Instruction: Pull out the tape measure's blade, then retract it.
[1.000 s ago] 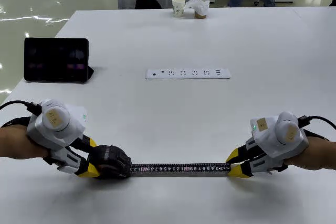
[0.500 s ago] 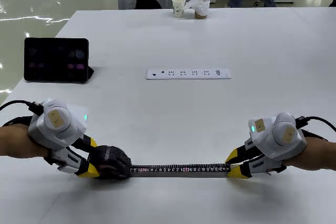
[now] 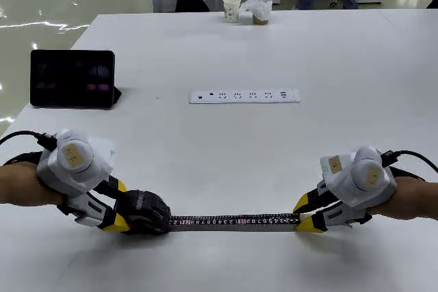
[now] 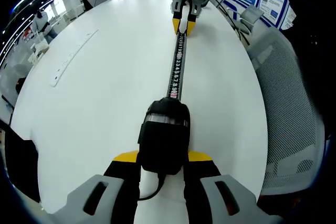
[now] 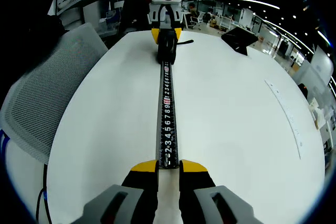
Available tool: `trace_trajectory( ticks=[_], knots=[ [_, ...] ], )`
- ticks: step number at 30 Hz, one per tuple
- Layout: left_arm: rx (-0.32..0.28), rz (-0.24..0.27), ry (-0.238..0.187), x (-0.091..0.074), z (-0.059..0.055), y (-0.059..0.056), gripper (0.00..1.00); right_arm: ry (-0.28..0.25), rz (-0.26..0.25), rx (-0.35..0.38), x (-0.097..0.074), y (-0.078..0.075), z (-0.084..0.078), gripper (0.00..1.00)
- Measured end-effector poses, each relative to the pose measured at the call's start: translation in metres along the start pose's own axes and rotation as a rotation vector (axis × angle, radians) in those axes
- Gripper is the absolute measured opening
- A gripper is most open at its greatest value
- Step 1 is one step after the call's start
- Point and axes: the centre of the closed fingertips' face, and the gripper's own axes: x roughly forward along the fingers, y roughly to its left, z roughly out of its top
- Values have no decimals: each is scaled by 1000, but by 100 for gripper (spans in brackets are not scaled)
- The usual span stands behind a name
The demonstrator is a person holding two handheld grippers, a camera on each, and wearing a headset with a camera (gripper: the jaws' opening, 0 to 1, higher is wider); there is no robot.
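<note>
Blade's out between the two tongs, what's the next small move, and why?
Probably ease the right tongs toward the tape measure case so the blade feeds back in: it lies drawn out on the table, tip pinched, case clamped in the left tongs.

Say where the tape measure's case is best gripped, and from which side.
Grip the case across its flat sides, coming from the rear, opposite the blade. The blade leaves the front, so the rear is free; the left gripper holds it so.
</note>
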Motion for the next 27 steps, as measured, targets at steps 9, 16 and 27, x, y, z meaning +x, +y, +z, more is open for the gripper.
trace_trajectory(
  ticks=[9, 16, 27],
  knots=[
    [3, -2, 5, 0, 0, 1, 26, 15, 0, 1, 0, 0, 0, 12],
    [6, -5, 10, 3, 0, -1, 32, 34, 7, -9, 1, 2, -3, 15],
    [-33, -20, -2, 4, -2, -6, 40, 38, -19, 8, -2, 3, -4, 25]
  ],
)
